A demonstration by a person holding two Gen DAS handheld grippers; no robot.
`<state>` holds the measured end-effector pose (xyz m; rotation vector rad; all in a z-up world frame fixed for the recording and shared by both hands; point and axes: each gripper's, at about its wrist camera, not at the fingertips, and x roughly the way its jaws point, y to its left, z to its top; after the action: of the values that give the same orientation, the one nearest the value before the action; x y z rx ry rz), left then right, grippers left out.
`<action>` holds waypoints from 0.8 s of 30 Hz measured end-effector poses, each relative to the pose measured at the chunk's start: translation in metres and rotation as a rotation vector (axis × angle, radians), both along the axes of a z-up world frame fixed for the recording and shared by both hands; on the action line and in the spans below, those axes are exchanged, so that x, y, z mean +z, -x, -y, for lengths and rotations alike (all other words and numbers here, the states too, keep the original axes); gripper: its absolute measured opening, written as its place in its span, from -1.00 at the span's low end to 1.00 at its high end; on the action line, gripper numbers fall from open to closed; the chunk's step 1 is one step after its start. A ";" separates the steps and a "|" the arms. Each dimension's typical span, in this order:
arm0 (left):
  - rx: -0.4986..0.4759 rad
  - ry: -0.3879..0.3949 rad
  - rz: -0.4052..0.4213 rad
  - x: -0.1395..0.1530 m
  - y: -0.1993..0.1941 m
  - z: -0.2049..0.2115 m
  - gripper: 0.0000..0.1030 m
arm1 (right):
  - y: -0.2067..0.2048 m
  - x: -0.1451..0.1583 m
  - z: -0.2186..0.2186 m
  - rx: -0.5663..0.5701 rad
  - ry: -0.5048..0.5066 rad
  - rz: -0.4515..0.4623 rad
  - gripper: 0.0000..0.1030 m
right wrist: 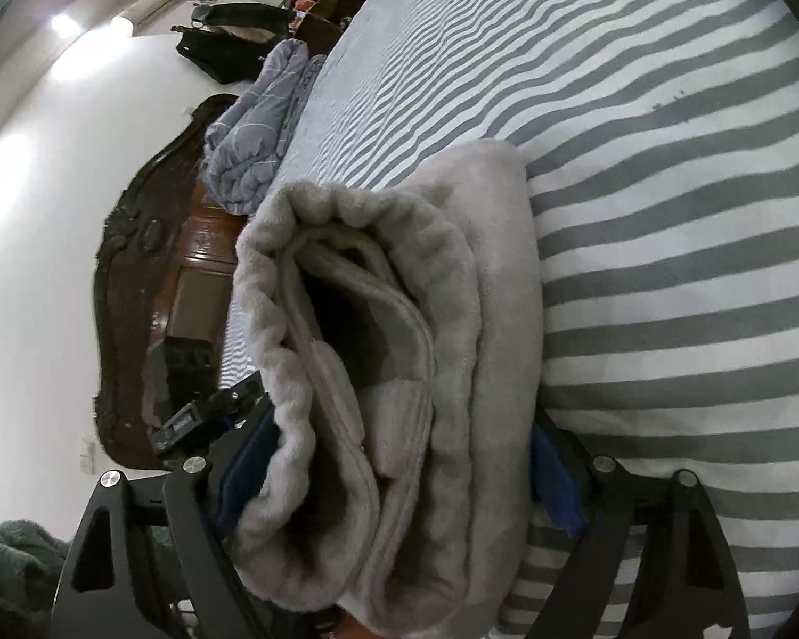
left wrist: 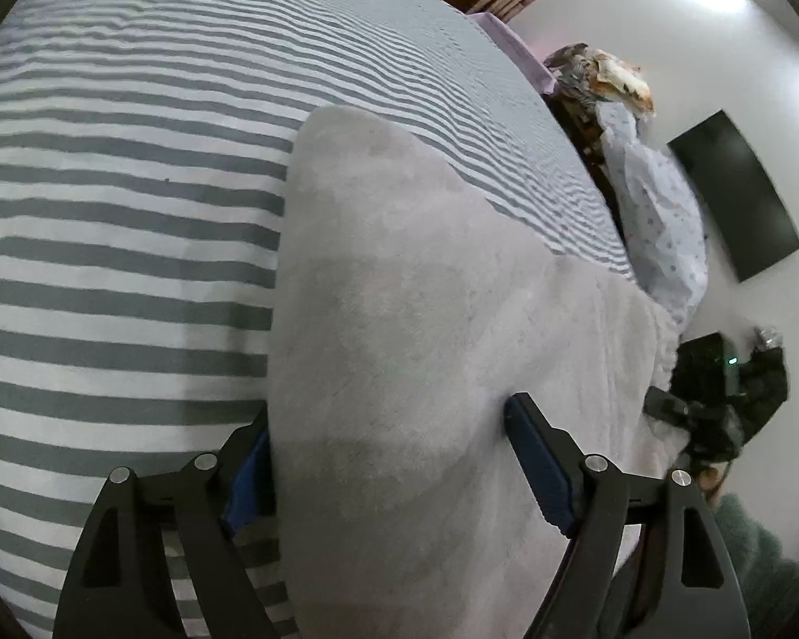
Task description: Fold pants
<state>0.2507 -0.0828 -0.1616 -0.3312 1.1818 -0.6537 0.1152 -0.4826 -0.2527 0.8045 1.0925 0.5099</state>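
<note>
Grey fleece pants [left wrist: 399, 266] lie folded into a thick bundle on the grey-and-white striped bed sheet [left wrist: 106, 213]. My left gripper [left wrist: 389, 415] straddles one end of the bundle; its blue pads [left wrist: 538, 468] press the fabric from both sides, and the left pad is half hidden by the cloth. In the right wrist view the pants [right wrist: 453, 266] show their layered open edge with the ruffled waistband. My right gripper [right wrist: 399, 420] is shut on that end, and the fabric fills the gap between its pads [right wrist: 554, 479].
The striped sheet [right wrist: 666, 266] stretches far beyond the pants. A folded blue quilt [right wrist: 255, 133] and a dotted light-blue cloth [left wrist: 660, 213] lie at the bed's edge. A dark carved wooden bed frame [right wrist: 133, 293] and a black wall screen [left wrist: 735, 197] are beyond. A green sleeve [left wrist: 761, 559] shows.
</note>
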 end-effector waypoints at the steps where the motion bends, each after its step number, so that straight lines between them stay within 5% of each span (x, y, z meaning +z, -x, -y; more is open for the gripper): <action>1: 0.004 -0.013 0.014 0.001 0.001 0.003 0.36 | -0.001 0.000 -0.002 -0.014 0.002 0.003 0.47; 7: 0.081 0.030 -0.012 0.009 0.004 -0.008 -0.28 | 0.007 0.021 -0.017 -0.084 0.037 0.004 0.04; 11: 0.075 -0.010 0.037 0.021 0.014 -0.006 -0.33 | 0.008 0.048 -0.032 -0.103 0.058 0.003 -0.05; 16: 0.097 0.052 0.049 0.046 0.011 -0.018 -0.34 | -0.001 0.085 -0.050 -0.085 0.088 0.035 -0.07; 24: 0.167 0.026 0.163 0.099 -0.026 -0.075 -0.34 | -0.061 0.114 -0.105 -0.014 0.049 0.099 -0.07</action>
<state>0.2771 -0.0073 -0.0630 -0.3866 0.9796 -0.5401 0.1765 -0.3775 -0.1384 0.7355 1.0034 0.5043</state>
